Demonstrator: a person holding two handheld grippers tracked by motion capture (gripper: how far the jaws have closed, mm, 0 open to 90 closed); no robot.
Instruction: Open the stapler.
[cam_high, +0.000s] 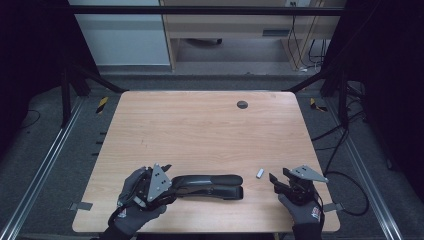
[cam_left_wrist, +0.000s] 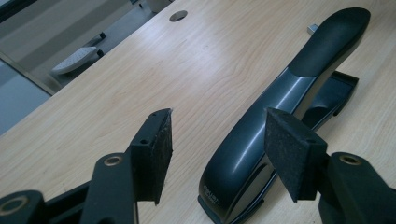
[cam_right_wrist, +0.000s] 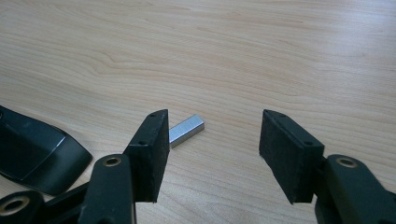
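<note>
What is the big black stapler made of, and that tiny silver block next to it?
The stapler looks like glossy black plastic: soft window reflections run along its top. The small block seems to be metal, likely a strip of staples, with a bright, brushed silvery shine.

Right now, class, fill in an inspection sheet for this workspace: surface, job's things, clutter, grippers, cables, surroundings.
Surface: light wooden table with a round cable hole.
Job's things: black stapler lying near the front edge; small silver staple block to its right, apart from it.
Clutter: nothing seen.
Grippers: left hand-held gripper open at the stapler's rear end, pads not pressing; right hand-held gripper open, the staple block just beyond its jaws.
Cables: black cables on the floor at right.
Surroundings: dark frame, grey carpet, wooden desk behind.
</note>
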